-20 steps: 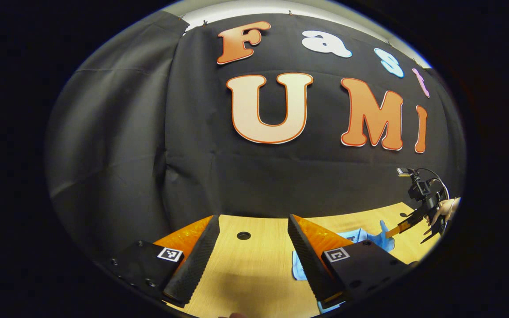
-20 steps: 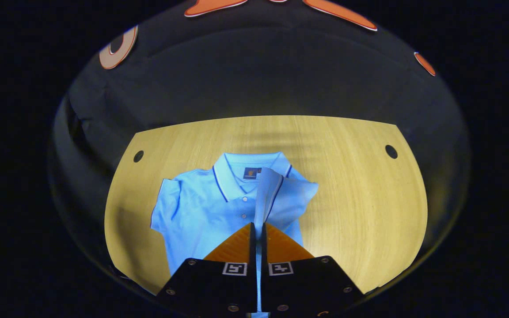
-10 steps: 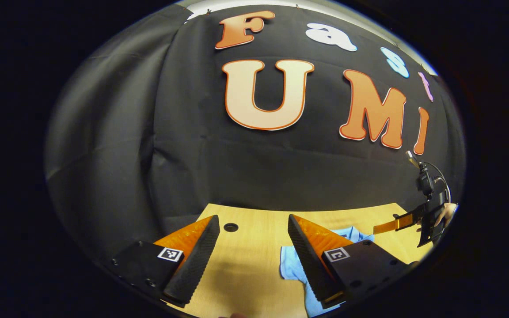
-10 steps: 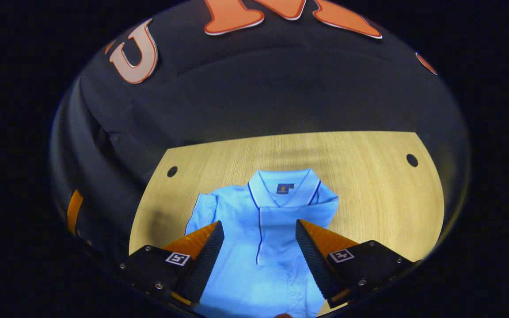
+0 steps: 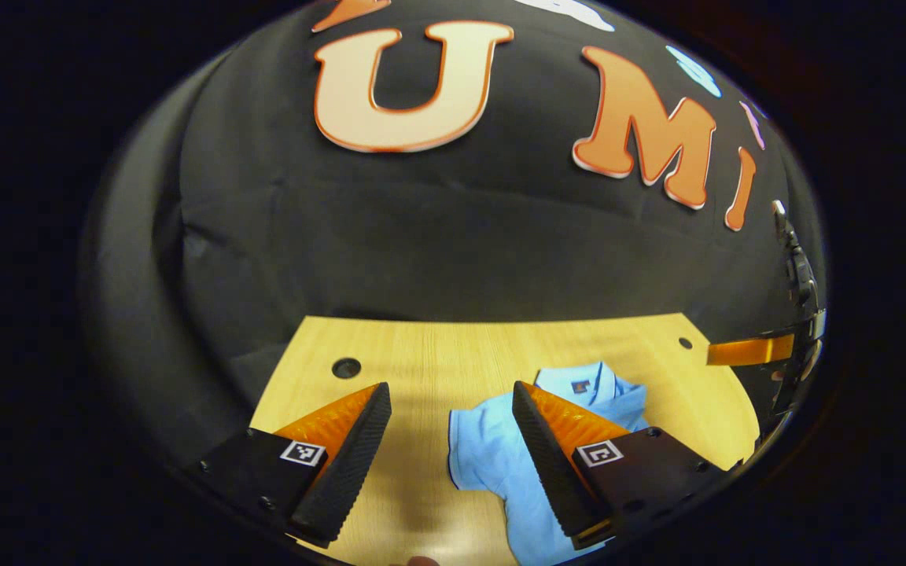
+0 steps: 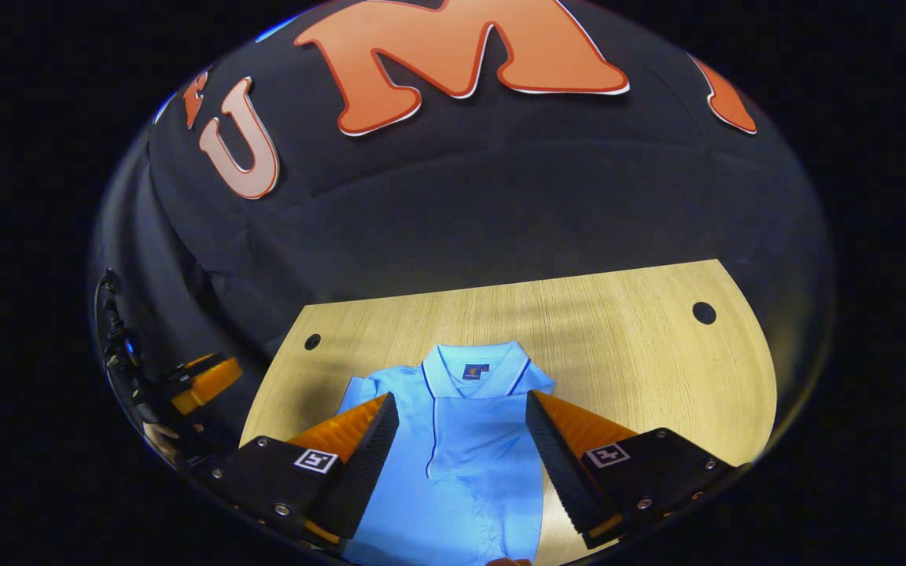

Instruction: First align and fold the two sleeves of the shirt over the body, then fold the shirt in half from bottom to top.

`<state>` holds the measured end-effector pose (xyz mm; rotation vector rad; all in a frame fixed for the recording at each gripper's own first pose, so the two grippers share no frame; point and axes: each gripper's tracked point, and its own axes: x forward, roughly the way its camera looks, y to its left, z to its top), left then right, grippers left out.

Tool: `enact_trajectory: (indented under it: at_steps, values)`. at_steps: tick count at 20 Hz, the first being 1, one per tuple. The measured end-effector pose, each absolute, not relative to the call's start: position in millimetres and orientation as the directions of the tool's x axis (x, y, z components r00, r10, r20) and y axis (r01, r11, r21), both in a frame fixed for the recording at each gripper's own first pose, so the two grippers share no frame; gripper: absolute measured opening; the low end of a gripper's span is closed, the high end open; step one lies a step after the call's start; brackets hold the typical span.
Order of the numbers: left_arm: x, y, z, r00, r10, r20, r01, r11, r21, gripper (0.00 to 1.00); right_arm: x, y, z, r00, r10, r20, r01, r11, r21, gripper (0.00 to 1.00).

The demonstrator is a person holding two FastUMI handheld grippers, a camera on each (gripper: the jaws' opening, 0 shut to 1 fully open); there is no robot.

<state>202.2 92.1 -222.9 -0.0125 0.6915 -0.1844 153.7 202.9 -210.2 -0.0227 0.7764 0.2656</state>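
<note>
Light-blue shirt (image 6: 453,448) is seen flat on the wooden table (image 6: 618,338), 1 sleeve folded over the body, the sleeve at 9 o'clock (image 5: 473,444) and the bottom fold judged left, while the left gripper (image 5: 453,464) and right gripper (image 6: 461,464) are held agape, empty.

Light wooden table (image 6: 618,338) with round holes (image 6: 704,313) near its corners, black cloth wall (image 5: 437,244) behind.

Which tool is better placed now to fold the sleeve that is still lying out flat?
Probably the left tool: open, beside the unfolded sleeve of the shirt. The right tool is over the already folded side.
</note>
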Motion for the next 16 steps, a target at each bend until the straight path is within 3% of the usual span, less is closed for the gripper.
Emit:
enact_trajectory:
  at_steps: [5,9,16]
  values:
    - [204.0,65.2,-307.5,0.512,-0.208,-0.833,0.183,0.974,-0.131,1.00,142.0,169.2,-206.7,0.663,0.221,-0.715,-0.221,0.971,0.094,0.98]
    - [210.8,74.9,-370.4,0.374,-0.152,-0.915,0.159,0.982,-0.098,1.00,131.8,147.6,-211.6,0.645,0.217,-0.733,-0.197,0.974,0.114,0.98]
    - [208.9,84.2,-420.7,0.248,-0.090,-0.964,0.141,0.988,-0.056,1.00,122.8,124.8,-230.4,0.610,0.192,-0.769,-0.150,0.981,0.126,0.99]
